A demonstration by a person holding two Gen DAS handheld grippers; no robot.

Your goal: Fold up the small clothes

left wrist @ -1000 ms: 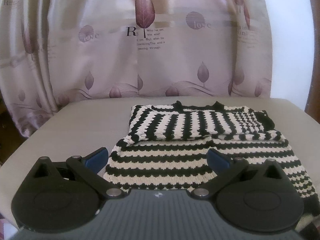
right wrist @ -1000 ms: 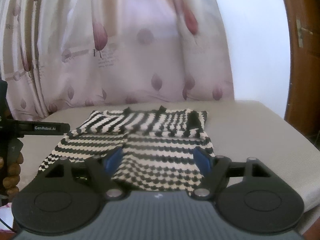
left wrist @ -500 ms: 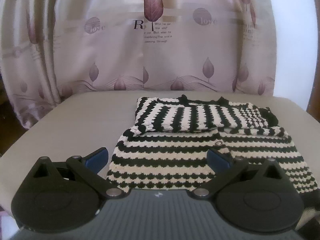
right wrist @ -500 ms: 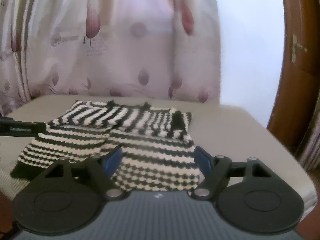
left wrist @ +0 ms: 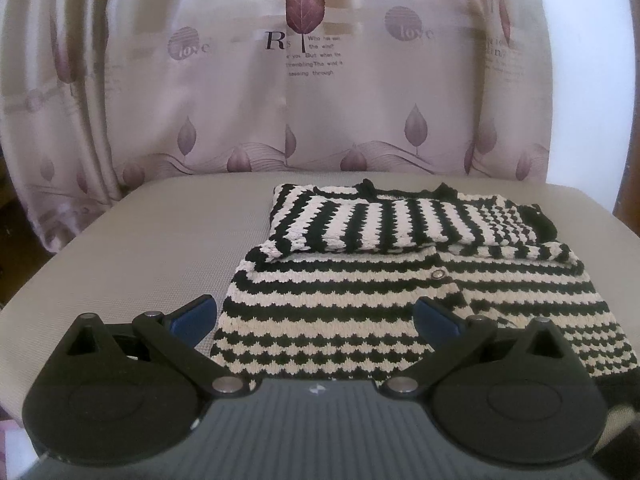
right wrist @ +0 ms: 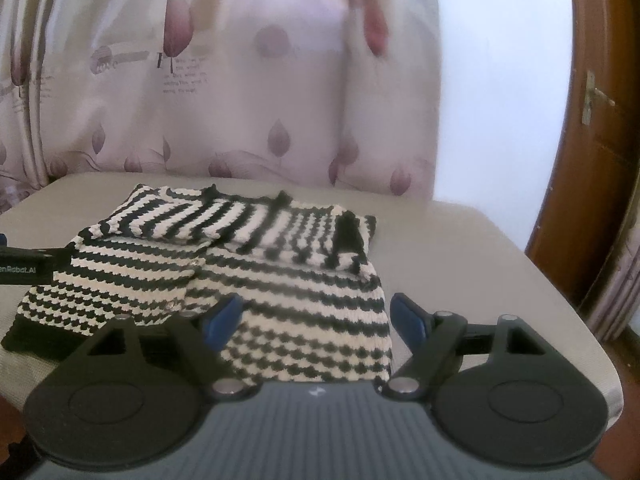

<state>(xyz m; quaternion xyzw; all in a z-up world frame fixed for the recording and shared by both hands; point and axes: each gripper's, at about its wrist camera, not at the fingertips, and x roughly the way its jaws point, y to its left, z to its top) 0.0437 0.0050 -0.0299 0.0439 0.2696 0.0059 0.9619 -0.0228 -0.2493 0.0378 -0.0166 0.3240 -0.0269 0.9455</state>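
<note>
A small black-and-white striped knit sweater (left wrist: 384,280) lies flat on the grey table, both sleeves folded across its chest. It also shows in the right wrist view (right wrist: 248,268). My left gripper (left wrist: 312,314) is open and empty, hovering over the sweater's near left hem. My right gripper (right wrist: 316,314) is open and empty over the near right hem. The left gripper's body (right wrist: 24,266) shows at the left edge of the right wrist view.
The grey table (left wrist: 152,248) has rounded edges; its right edge (right wrist: 540,288) is near the sweater. A pink leaf-print curtain (left wrist: 304,80) hangs behind the table. A brown wooden door (right wrist: 600,120) stands at the right.
Both grippers have drawn slightly nearer and higher over the sweater's near hem. The right gripper has swung right. The sweater has not moved.
</note>
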